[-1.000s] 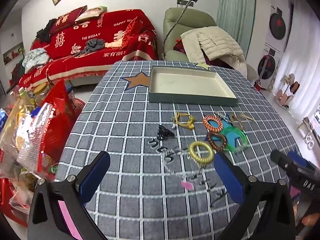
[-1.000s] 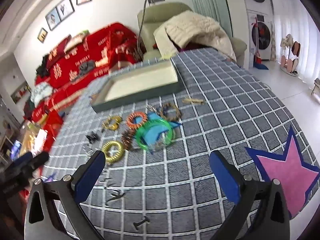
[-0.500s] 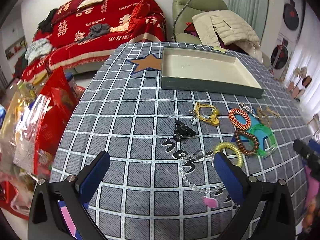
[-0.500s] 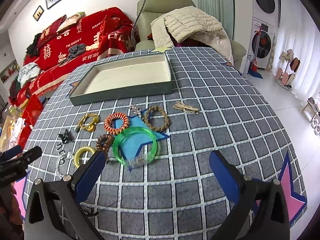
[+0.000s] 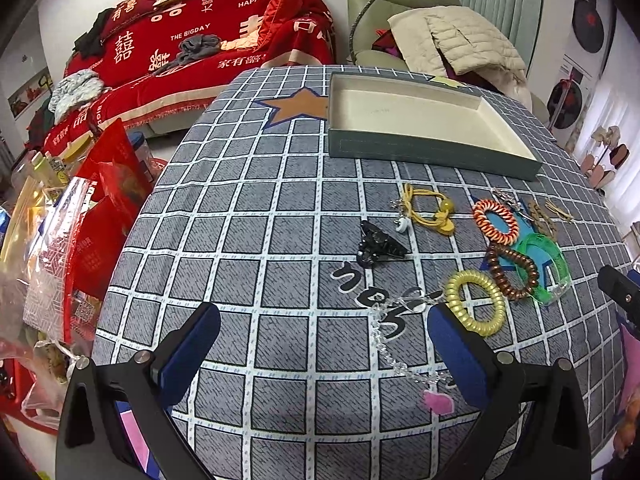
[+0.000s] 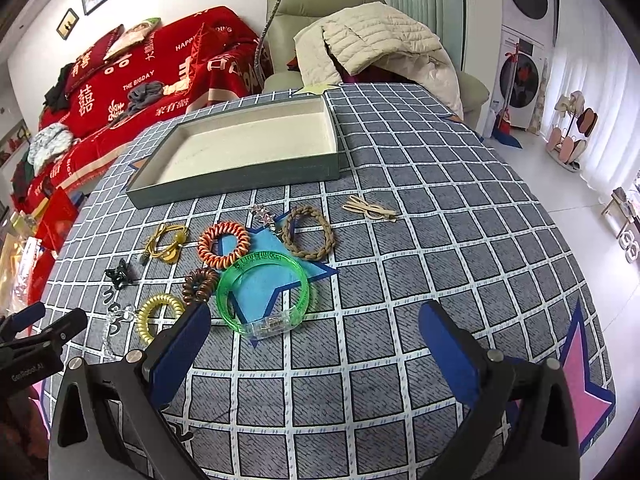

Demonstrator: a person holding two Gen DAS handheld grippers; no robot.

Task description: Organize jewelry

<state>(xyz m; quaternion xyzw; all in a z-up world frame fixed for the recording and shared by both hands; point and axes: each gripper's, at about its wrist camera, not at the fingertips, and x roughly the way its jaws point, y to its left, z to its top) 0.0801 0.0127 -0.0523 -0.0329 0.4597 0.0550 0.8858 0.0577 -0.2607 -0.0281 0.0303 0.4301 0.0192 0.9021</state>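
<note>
**Both tongs open, nothing picked yet**

Your left tongs [image 5: 322,350] are spread wide and hold nothing; your right tongs [image 6: 314,344] are equally wide and empty. Both hang low over the near part of the surface [image 6: 440,208], short of the jewelry, which looks like a lining-up pose before a first grasp.

The jewelry lies loose in a cluster between you and the tray [image 6: 240,148], which sits empty at the far side, probably the place where the pieces are meant to go. The green bangle [image 6: 262,292] lies closest to your right tongs, just ahead of the left finger. The yellow coil [image 5: 474,302] sits just beyond the right finger of your left tongs, and the clear bead chain [image 5: 394,346] runs under that finger, so part of it is hidden.

The black clip [image 5: 378,244] lies apart from the rings and is too dark to read its shape well. The small silvery piece [image 6: 264,216] near the braided ring [image 6: 308,232] is too small to identify. In the right view the yellow coil is partly covered by your finger.
</note>
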